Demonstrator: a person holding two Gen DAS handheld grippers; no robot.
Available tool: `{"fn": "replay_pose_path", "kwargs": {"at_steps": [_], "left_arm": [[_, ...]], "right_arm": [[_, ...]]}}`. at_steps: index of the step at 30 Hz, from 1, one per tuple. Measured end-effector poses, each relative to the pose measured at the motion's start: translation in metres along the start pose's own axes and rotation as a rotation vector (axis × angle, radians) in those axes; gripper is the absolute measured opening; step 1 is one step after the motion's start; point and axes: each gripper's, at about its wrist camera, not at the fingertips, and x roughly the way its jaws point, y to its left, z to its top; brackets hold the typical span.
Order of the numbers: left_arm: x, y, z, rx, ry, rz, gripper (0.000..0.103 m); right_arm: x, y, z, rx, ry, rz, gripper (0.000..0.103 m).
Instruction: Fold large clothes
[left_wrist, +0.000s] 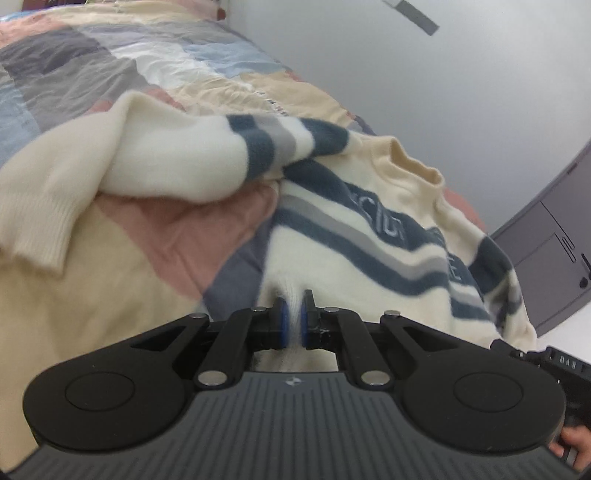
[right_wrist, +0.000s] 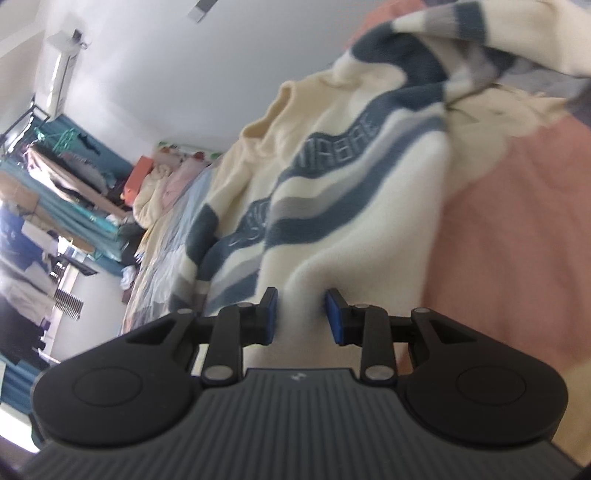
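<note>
I see no bins or baskets I can read clearly; the only thing bearing anything is the patchwork bed cover (left_wrist: 122, 280), and on it lies the cream sweater (left_wrist: 354, 243) with its blue and grey bands. At nine to ten o'clock in my right view open shelves (right_wrist: 62, 192) hold heaped cloth and boxes, too blurred for me to sort.

My left gripper (left_wrist: 291, 317) has its blue pads (left_wrist: 282, 325) pinched narrow on a thin fold of the sweater's lower edge, which rises straight ahead toward twelve o'clock. One sleeve (left_wrist: 122, 162) is folded across at ten o'clock, its ribbed cuff hanging down at nine.

My right gripper (right_wrist: 301, 317) holds a thicker ridge of the same sweater, pads set wider apart and touching the cloth on both sides. The collar (right_wrist: 269, 114) sits at eleven o'clock from there.

The lettering in the blue band is partly creased and unreadable to me. The hem itself is hidden behind both gripper bodies, and the far sleeve is cut off at one o'clock in my right view
</note>
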Motion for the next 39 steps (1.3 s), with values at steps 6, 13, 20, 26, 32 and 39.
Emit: {"fn": "replay_pose_path", "kwargs": {"at_steps": [6,13,20,26,32,39], "left_arm": [[0.046,0.019,0.010,-0.054,0.045,-0.007,0.008],[0.062,0.032,0.008,-0.102,0.051,-0.050,0.008],[0.062,0.035,0.005,-0.117,0.044,-0.060,0.008],[0.057,0.032,0.002,-0.091,0.031,-0.044,0.008],[0.056,0.033,0.001,-0.096,0.028,-0.040,0.008],[0.055,0.033,0.000,-0.093,0.027,-0.039,0.008]], "right_arm": [[0.041,-0.003,0.006,0.029,0.032,0.006,0.033],[0.059,-0.019,0.003,0.069,0.038,0.003,0.029],[0.031,-0.011,-0.010,0.116,-0.011,-0.008,0.033],[-0.011,-0.013,-0.030,0.168,-0.034,-0.023,0.037],[-0.025,-0.028,-0.050,0.302,-0.025,-0.039,0.037],[-0.041,-0.027,-0.066,0.295,-0.024,-0.119,0.037]]}}
